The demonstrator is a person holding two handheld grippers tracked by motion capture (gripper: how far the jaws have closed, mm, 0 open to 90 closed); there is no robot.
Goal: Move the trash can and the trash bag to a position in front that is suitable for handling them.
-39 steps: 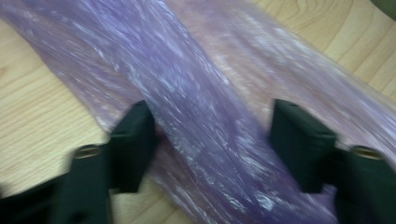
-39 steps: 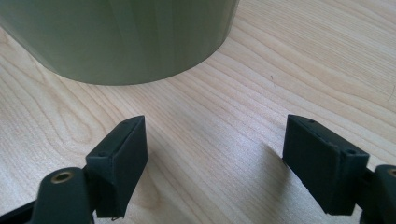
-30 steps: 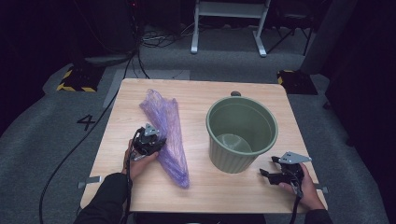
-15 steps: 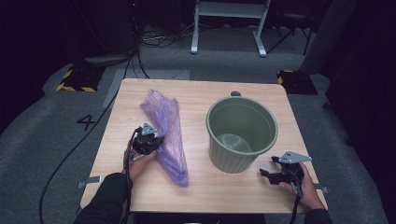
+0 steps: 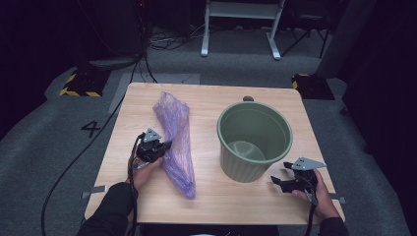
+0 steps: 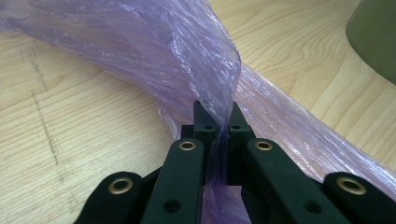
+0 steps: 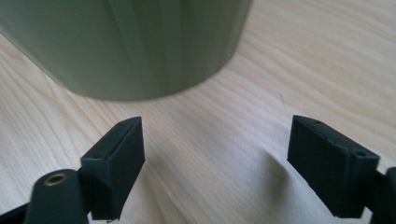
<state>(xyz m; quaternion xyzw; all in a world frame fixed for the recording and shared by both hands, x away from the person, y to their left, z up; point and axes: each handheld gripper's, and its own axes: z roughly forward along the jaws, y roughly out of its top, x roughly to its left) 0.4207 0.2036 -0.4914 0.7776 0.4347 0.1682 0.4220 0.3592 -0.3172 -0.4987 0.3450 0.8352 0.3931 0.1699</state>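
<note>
Purple plastic bag [image 5: 176, 142] lies left of centre on the desk [image 5: 211, 196], beside the green bin [image 5: 254, 140]. Left gripper [image 6: 217, 122] has just closed, jaws pinching a fold of film. Right gripper [image 7: 215, 163] rests lower right, jaws spread, empty. We judge the bag light, limp, slippery; best pinched on bunched film near the mouth.

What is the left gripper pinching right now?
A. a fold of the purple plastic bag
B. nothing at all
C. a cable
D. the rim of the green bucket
A. In the left gripper view the left gripper has its jaws closed on a raised fold of the purple plastic bag, while the green bucket stands apart to the side, untouched.
</note>
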